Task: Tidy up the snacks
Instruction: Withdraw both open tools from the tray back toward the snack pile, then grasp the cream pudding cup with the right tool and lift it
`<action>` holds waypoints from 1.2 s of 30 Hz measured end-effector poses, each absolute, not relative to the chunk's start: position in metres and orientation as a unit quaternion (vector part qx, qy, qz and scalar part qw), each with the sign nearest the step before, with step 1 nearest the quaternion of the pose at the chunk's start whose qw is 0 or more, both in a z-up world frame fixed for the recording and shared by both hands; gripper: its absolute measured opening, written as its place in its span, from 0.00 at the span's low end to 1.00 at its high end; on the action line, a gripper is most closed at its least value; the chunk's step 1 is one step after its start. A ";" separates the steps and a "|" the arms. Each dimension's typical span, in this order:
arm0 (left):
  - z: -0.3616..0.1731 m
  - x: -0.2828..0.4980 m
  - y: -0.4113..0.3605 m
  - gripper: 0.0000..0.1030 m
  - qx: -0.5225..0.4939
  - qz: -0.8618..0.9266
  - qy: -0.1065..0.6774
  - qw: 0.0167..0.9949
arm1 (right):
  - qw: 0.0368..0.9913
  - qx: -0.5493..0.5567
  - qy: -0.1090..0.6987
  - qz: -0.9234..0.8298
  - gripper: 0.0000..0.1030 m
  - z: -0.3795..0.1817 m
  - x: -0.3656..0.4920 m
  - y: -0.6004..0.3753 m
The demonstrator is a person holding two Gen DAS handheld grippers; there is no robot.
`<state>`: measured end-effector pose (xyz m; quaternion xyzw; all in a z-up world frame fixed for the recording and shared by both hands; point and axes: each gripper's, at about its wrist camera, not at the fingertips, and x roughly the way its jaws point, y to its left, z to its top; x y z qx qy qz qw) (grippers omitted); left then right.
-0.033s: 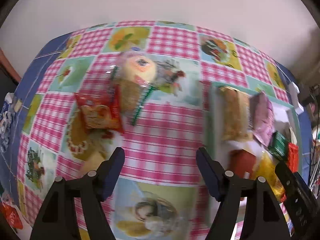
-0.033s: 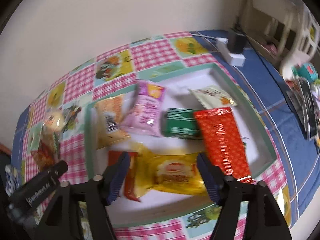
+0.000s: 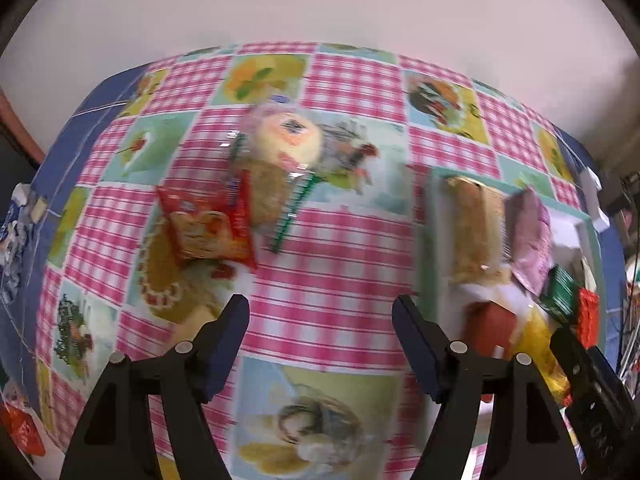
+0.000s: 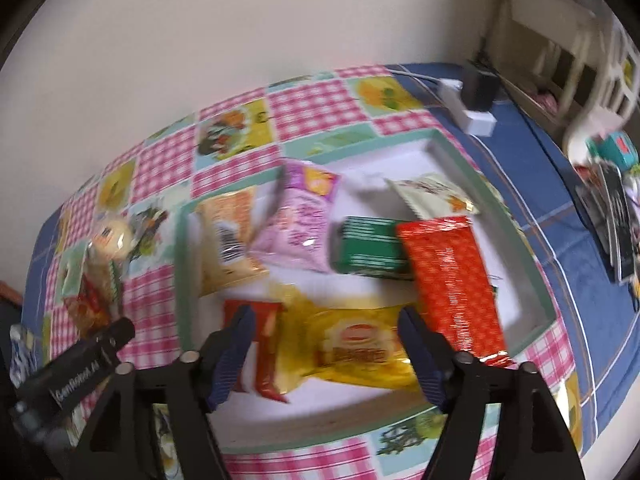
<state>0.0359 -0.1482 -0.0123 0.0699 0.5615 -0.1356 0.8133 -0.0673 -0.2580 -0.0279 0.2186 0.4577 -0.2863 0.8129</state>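
The snacks sit in two groups on a checked tablecloth (image 3: 332,264) against a pale wall (image 3: 320,4). Most lie in a shallow tray (image 4: 532,264): a yellow packet (image 4: 352,348), a red packet (image 4: 448,276), a green box (image 4: 372,248), a pink bag (image 4: 300,220) and an orange-and-white bag (image 4: 228,236). Left of the tray, on the cloth, rest a round cake in clear wrap (image 3: 286,140) and a red noodle packet (image 3: 204,228). A white power strip (image 4: 468,108) lies beyond the tray. The left gripper (image 3: 320,312) hangs over bare cloth, jaws apart with nothing between them; the right gripper (image 4: 326,324) hangs above the yellow packet, jaws likewise apart, gripping nothing.
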 end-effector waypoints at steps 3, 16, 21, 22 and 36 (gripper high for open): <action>-0.011 0.041 -0.133 0.82 0.063 -0.124 0.560 0.817 | 0.817 0.211 0.461 -0.274 0.81 -0.028 -0.061 -0.246; -0.010 0.059 -0.077 0.83 0.038 -0.078 0.560 0.824 | 0.824 0.188 0.474 -0.249 0.97 -0.029 -0.043 -0.209; -0.009 0.063 -0.060 0.92 0.026 -0.064 0.557 0.828 | 0.829 0.175 0.474 -0.239 1.00 -0.027 -0.038 -0.197; -0.009 0.064 -0.058 0.92 0.024 -0.064 0.555 0.829 | 0.830 0.173 0.473 -0.237 1.00 -0.027 -0.037 -0.195; -0.011 0.075 -0.028 0.92 -0.017 -0.059 0.548 0.834 | 0.827 0.207 0.484 -0.198 1.00 -0.043 -0.023 -0.174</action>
